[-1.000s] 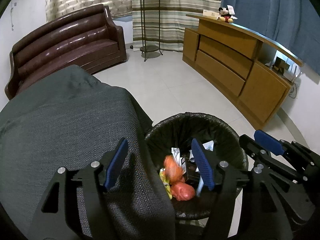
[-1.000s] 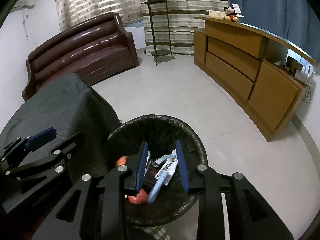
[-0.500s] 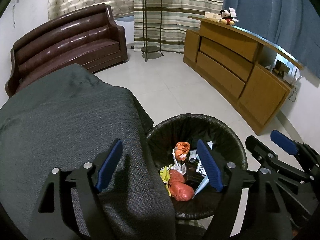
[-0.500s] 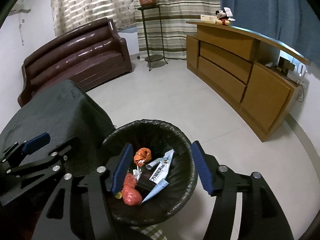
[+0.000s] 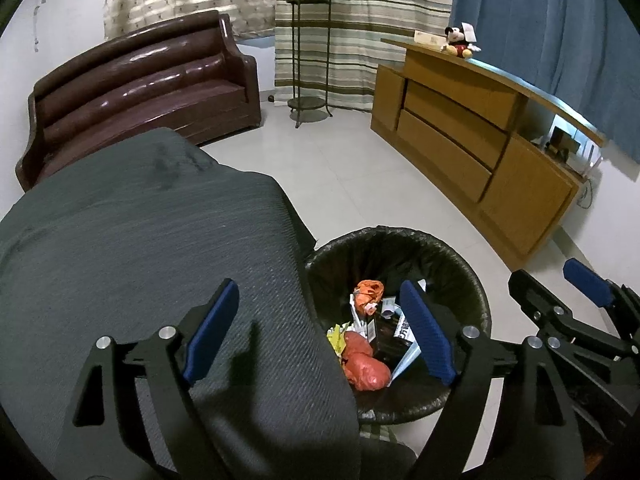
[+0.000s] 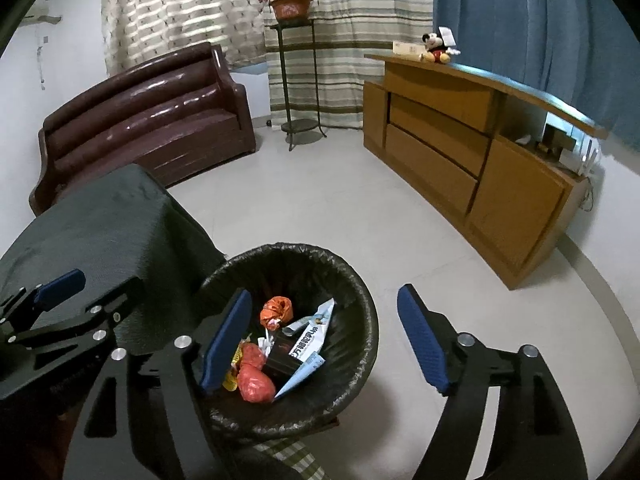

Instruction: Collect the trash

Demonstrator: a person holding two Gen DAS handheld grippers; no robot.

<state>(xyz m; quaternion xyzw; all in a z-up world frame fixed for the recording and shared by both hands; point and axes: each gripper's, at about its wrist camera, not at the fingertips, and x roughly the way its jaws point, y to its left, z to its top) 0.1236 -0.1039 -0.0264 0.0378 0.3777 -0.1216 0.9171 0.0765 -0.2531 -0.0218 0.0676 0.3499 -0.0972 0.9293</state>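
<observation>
A round bin with a black liner [image 5: 460, 264] [image 6: 360, 280] stands on the floor beside a table under a dark grey cloth [image 5: 140, 248] [image 6: 100, 216]. In the bin lie orange-red wrappers [image 5: 366, 370] [image 6: 256, 384], an orange crumpled wrapper [image 5: 368, 290] [image 6: 276, 310], a black box [image 6: 282, 358] and a blue-white paper packet [image 6: 310, 340]. My left gripper [image 5: 320, 340] is open and empty, above the table edge and the bin. My right gripper [image 6: 328, 344] is open and empty above the bin's right rim.
A brown leather sofa [image 5: 136, 92] stands at the back left. A metal plant stand [image 5: 310, 60] is by the striped curtain. A long wooden cabinet [image 5: 480, 148] with a Mickey toy [image 5: 460, 42] runs along the right. White tiled floor [image 6: 340, 200] lies between.
My right gripper opened wide and let the paper packet fall into the bin. The orange wrapper dropped from my left gripper into the bin. Both grippers have risen slightly.
</observation>
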